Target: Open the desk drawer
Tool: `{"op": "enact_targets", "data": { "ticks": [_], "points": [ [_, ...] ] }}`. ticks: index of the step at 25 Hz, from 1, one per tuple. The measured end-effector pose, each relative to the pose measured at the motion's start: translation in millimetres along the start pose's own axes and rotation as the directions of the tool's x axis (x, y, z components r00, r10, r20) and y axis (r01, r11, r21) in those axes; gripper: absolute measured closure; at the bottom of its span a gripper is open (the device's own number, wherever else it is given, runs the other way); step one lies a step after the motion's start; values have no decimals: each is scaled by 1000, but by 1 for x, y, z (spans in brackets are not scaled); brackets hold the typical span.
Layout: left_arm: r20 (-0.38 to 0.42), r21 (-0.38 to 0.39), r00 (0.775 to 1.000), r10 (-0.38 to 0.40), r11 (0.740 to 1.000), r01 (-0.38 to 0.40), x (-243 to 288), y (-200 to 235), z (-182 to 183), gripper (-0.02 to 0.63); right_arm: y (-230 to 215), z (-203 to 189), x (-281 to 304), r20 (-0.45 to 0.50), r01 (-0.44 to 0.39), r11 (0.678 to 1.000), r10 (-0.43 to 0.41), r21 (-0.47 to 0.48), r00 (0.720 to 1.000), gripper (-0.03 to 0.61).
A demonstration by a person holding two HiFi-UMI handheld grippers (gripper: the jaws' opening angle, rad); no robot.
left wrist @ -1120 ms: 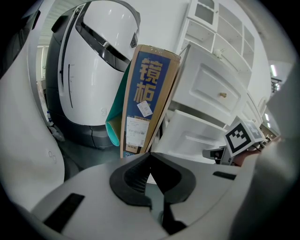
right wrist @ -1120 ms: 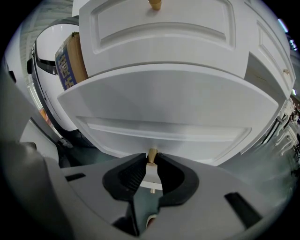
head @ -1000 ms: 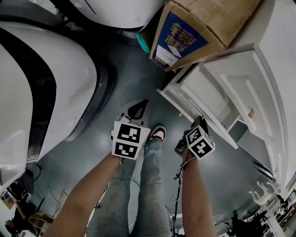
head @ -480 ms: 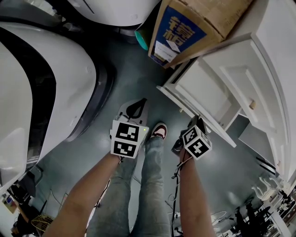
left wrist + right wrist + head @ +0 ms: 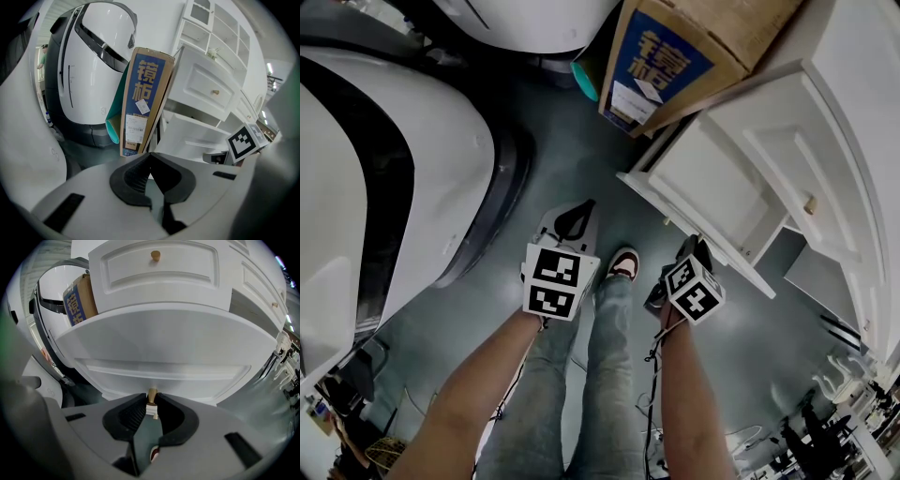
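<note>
Drawer knob [image 5: 152,394] pinched between jaws of right hand-held gripper [image 5: 151,400].

Brown cardboard box with blue label [image 5: 675,56]: top cut off by head view's upper edge; in right gripper view mostly hidden behind white upper drawer front [image 5: 159,273]. Print on box's white sticker [image 5: 135,131] too small to read. Teal curved thing [image 5: 114,124] mostly hidden behind box, can't tell what it is. Small brass drawer knob [image 5: 152,394] partly buried between right gripper [image 5: 151,400] jaws. Red-and-white bit [image 5: 153,454] in jaw gap, too little shows to identify. Big white rounded machine shell [image 5: 366,187] cut off at left edge. Floor clutter [image 5: 844,422] at right too small to make out
</note>
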State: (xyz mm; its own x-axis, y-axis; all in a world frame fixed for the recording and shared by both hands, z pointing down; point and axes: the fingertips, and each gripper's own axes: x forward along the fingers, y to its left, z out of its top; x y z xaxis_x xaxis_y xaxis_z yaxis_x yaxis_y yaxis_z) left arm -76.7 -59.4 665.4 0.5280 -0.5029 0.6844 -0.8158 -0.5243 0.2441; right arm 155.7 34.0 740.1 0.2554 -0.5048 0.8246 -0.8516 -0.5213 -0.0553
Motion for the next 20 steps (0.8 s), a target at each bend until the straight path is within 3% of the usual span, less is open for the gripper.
{"op": "enact_targets", "data": {
  "ticks": [20],
  "points": [
    [-28, 9, 1000, -10, 1000, 11, 1, -5, 1, 601, 2, -3, 0, -22, -29, 999, 29, -26, 999, 492]
  ]
}}
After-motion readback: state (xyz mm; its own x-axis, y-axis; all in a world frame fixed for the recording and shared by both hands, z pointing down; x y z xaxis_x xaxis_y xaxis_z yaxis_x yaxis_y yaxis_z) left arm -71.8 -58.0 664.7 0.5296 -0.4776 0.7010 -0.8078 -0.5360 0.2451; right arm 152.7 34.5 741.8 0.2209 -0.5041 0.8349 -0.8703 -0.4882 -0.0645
